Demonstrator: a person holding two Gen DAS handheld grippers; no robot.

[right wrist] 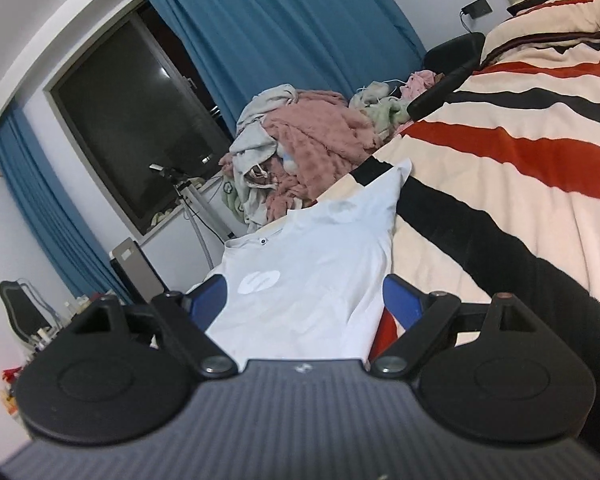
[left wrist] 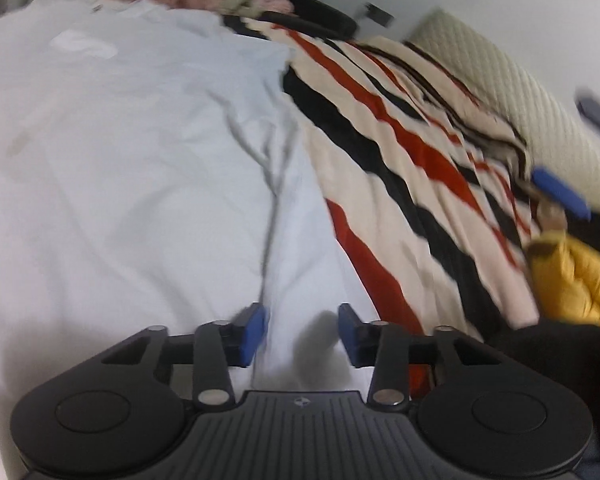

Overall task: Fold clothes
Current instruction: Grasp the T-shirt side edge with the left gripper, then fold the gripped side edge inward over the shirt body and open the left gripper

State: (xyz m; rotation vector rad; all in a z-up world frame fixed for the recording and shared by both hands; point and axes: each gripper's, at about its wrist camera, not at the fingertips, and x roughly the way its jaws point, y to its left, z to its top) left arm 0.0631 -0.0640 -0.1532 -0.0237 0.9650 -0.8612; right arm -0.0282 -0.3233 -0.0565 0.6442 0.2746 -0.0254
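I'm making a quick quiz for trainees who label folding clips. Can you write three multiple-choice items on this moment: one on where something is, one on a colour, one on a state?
1. Where does the white T-shirt lie?
A. on the striped blanket
B. on a chair
C. on the floor

2. What colour are the curtains?
A. red
B. blue
C. yellow

3. How do the jaws of the left gripper stand?
A. clamped on a sock
C. apart, with nothing between them
B. shut tight on the blanket

Answers:
1. A: the shirt lies spread flat on the blanket, in front of the pile of clothes.
2. B: blue drapes hang on both sides of the dark window.
3. C: in the left wrist view a clear gap shows between the blue pads, with the shirt lying beyond it.
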